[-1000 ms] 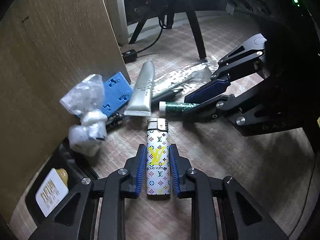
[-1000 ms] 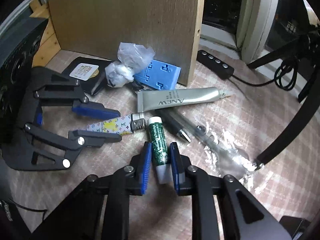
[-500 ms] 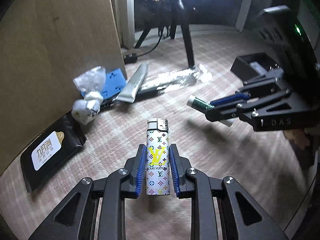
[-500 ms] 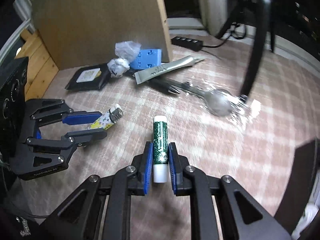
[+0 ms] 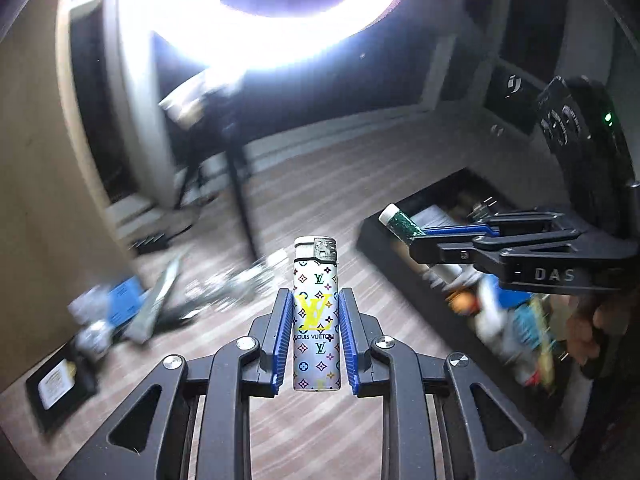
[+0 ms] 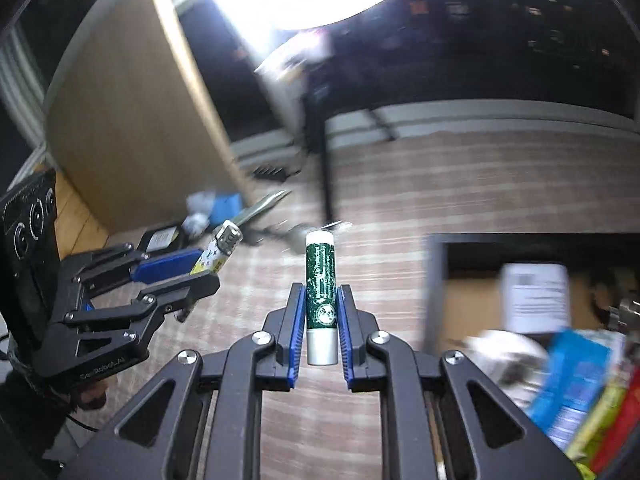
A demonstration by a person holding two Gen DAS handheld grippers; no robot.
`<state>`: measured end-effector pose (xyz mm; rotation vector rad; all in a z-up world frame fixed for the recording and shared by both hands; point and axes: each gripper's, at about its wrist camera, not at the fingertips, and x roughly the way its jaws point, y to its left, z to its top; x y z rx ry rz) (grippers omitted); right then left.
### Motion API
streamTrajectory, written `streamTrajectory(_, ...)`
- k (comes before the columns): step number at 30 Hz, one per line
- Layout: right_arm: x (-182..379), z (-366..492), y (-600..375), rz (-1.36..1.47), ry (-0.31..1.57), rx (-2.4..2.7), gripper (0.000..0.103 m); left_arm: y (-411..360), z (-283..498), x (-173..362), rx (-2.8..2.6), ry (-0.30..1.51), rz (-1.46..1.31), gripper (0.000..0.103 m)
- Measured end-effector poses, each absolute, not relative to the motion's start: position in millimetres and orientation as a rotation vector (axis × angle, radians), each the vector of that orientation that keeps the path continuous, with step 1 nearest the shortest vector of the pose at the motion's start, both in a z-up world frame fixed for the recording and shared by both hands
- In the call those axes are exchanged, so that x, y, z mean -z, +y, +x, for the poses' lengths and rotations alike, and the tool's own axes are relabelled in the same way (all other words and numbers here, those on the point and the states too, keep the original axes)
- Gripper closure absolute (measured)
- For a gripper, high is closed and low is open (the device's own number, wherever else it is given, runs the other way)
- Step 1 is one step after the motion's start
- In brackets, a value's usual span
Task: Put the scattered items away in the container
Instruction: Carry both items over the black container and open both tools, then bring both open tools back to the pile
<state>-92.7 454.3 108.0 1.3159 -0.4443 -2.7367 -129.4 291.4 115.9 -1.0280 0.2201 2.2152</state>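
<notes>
My left gripper [image 5: 315,312] is shut on a white patterned lighter [image 5: 315,280], held upright above the floor; it also shows in the right wrist view [image 6: 220,248]. My right gripper [image 6: 321,312] is shut on a green lip balm tube [image 6: 320,276], also seen in the left wrist view [image 5: 400,224] over the near edge of the black container [image 5: 384,248]. The container [image 6: 436,280] lies to the right and holds several items.
Scattered items stay on the floor by a wooden board [image 5: 32,200]: a blue box [image 5: 124,304], a silver tube [image 5: 156,308], a black pouch [image 5: 60,380], a wrapped spoon [image 6: 304,232]. A tripod leg [image 5: 240,208] stands behind. The view is blurred.
Both grippers have lifted with their items and swung right, away from the scattered pile and toward the black container, which has come into view.
</notes>
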Motion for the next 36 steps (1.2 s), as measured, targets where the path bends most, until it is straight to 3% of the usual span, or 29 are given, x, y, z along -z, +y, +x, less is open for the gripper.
streamTrajectory(11,-140,-38,579,1.367,-0.518,3.009,0.087,429,-110,-154,-2.016,0.188,-0.952,0.079)
streamTrajectory(12,-142,-35,584,1.38,-0.512,3.033,0.082,436,-110,-154,-1.998,0.182,-0.964,0.063)
streamTrajectory(13,-144,-33,586,1.392,-0.512,3.063,0.065,441,-109,-155,-1.998,0.178,-0.975,0.051)
streamTrajectory(14,-147,-30,590,1.383,-0.518,3.102,0.054,442,-108,-156,-2.006,0.167,-0.967,0.036)
streamTrajectory(15,-150,-27,591,1.354,-0.524,3.128,0.043,442,-107,-158,-2.015,0.151,-0.946,0.036)
streamTrajectory(28,-152,-44,563,1.289,-0.459,3.094,0.043,405,-108,-152,-2.077,0.158,-0.941,0.042)
streamTrajectory(36,-136,-66,496,1.26,-0.304,2.899,0.043,308,-119,-120,-2.219,0.153,-1.023,0.042)
